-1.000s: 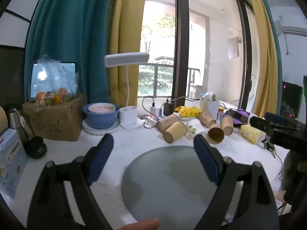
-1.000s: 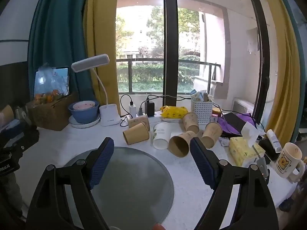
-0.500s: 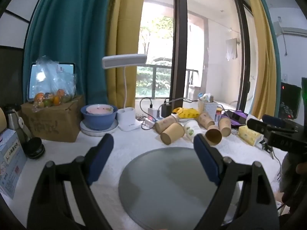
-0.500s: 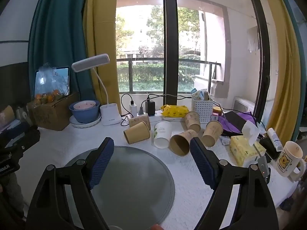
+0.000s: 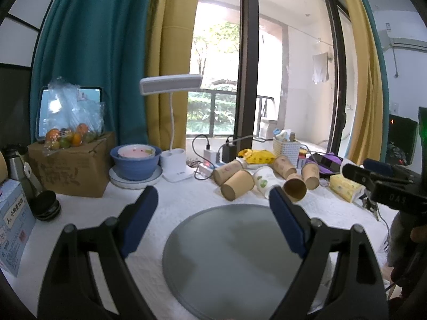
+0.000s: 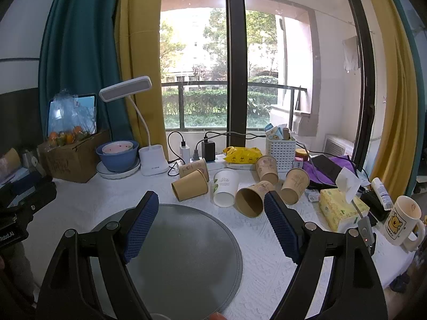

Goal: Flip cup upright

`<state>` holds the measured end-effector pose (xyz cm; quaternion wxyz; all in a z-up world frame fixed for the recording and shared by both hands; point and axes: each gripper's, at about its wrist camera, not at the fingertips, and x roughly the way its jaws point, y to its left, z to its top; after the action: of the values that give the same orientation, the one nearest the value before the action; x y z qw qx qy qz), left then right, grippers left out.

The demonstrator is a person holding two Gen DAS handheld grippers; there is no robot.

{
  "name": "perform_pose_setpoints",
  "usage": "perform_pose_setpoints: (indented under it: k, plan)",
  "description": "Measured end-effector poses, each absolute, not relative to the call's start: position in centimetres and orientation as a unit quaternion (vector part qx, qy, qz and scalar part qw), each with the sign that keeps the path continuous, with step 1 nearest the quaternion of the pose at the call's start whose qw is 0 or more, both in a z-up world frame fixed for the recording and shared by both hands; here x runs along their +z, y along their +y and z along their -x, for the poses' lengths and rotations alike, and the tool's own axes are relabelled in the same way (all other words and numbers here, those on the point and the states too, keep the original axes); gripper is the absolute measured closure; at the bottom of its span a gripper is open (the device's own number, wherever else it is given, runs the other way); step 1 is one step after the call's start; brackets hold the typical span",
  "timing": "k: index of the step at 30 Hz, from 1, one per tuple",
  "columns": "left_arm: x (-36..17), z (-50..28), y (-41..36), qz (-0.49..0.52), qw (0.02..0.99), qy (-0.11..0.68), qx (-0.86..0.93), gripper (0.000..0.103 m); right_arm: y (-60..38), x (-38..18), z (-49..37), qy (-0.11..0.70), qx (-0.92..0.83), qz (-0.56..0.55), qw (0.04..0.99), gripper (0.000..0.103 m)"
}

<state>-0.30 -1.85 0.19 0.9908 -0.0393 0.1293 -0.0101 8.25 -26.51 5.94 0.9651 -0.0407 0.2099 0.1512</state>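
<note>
White textured cloth covers the surface (image 6: 267, 250) in front of a tall window with yellow and teal curtains. Both tools hover above it with their blue-padded fingers spread wide apart, holding nothing. The right tool (image 6: 210, 218) sits over a round grey mat (image 6: 186, 250); the left tool (image 5: 213, 213) frames the same mat (image 5: 234, 261) from the other side.

Just beyond the mat lies a cluster of 6 paper cups, most of them tipped on their sides. A brown cup (image 6: 190, 188) lies with its mouth facing left, a white cup (image 6: 225, 190) beside it points its mouth forward, and another brown cup (image 6: 252, 198) lies open toward the camera, near the right tool's right finger.

Further out stand a white desk lamp (image 6: 152, 160), a blue bowl (image 6: 117, 154) on a plate, a cardboard box (image 6: 72, 162), a yellow tissue pack (image 6: 341, 208) and a bear mug (image 6: 403, 220).
</note>
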Motion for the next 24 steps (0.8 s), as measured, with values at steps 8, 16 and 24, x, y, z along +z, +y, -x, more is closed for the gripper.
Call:
perform_pose_setpoints:
  k: [8, 16, 24]
  plan:
    - [0.17, 0.3, -2.05, 0.039, 0.991, 0.13, -0.011, 0.017, -26.59, 5.97, -8.3, 0.21, 0.151, 0.04, 0.965, 0.019]
    - [0.27, 0.22, -2.17, 0.038, 0.991, 0.13, -0.012, 0.017, -26.61, 5.95, -8.3, 0.21, 0.151, 0.04, 0.965, 0.019]
    - [0.56, -0.06, -2.35, 0.039, 0.991, 0.129, -0.014, 0.017, -26.63, 6.06, -8.31, 0.209, 0.151, 0.039, 0.965, 0.019]
